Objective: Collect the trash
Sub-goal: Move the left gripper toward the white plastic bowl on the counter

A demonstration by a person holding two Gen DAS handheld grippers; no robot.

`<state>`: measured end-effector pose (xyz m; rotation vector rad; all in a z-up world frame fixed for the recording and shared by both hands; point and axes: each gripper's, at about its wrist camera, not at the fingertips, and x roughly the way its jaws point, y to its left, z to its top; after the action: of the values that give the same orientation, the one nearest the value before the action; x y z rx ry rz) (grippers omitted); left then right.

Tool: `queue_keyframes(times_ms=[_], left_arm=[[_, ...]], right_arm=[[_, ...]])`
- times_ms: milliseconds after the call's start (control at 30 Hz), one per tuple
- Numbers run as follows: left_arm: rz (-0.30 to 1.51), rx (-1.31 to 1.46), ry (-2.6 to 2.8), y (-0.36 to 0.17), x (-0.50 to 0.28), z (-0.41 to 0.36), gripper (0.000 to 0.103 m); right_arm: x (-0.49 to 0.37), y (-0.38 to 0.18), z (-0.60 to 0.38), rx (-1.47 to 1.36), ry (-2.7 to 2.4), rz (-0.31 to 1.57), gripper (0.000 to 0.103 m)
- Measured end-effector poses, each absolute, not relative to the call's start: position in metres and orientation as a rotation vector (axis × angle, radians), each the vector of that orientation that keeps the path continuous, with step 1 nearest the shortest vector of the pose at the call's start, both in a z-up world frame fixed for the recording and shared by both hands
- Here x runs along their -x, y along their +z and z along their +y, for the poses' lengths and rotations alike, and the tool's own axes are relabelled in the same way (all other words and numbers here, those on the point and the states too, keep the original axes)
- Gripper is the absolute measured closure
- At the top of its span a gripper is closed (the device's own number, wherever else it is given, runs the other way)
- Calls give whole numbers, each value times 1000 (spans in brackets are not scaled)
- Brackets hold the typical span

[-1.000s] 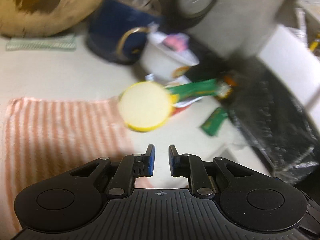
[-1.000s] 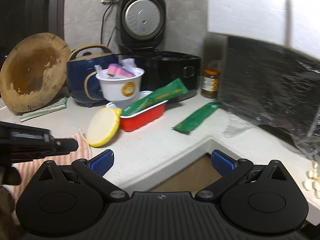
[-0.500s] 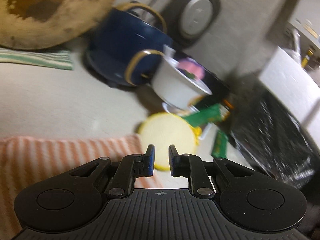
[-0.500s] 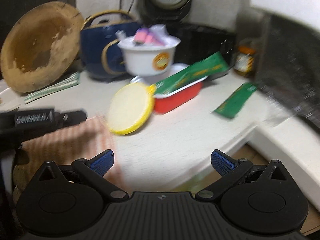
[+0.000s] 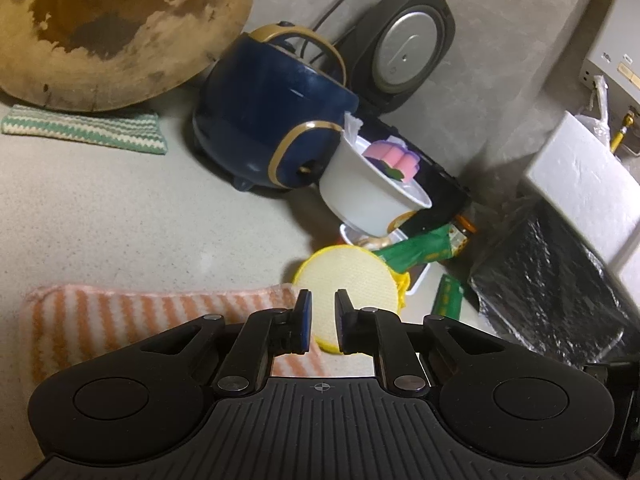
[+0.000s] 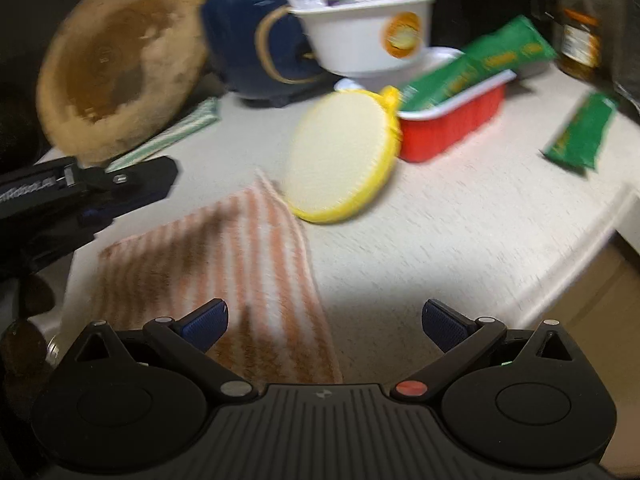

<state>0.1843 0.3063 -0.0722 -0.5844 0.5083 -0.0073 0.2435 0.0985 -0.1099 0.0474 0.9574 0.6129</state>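
Note:
A white bowl (image 5: 368,196) stuffed with pink wrappers sits on a red tray (image 6: 452,124) that holds a long green wrapper (image 6: 480,68). A second green wrapper (image 6: 580,136) lies flat on the counter to the right. A round yellow pad (image 6: 340,160) leans against the tray. My left gripper (image 5: 320,320) hovers just before the yellow pad (image 5: 348,292), jaws nearly together with a narrow gap and nothing between them. My right gripper (image 6: 324,320) is open and empty above a striped orange cloth (image 6: 224,264). The left gripper (image 6: 88,188) shows at the right wrist view's left edge.
A navy blue pot (image 5: 272,128), an open black rice cooker (image 5: 404,56), a round wooden board (image 5: 104,28) and a green striped cloth (image 5: 84,128) stand at the back. A black plastic bag (image 5: 552,280) under a white box (image 5: 584,176) is at the right. The counter edge (image 6: 560,256) curves near the right gripper.
My right gripper has moved forward and down over the counter, closer to the cloth and the trash. My left gripper has tilted and drawn nearer to the yellow pad. Neither has changed its opening.

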Motion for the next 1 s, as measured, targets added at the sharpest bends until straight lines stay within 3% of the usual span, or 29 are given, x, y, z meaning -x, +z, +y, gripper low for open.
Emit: queue_keyframes(times_ms=[733, 800, 833, 1000], left_arm=[[546, 391, 129, -28, -206, 257, 89], [548, 397, 122, -27, -213, 258, 89], [544, 399, 120, -27, -216, 258, 89], [520, 505, 112, -26, -239, 272, 89]], right_arm=[[-249, -122, 127, 91, 1040, 979, 0], [-252, -120, 125, 80, 1030, 988, 4], [-255, -118, 122, 71, 1008, 986, 11], [-272, -91, 80, -2, 796, 862, 12]])
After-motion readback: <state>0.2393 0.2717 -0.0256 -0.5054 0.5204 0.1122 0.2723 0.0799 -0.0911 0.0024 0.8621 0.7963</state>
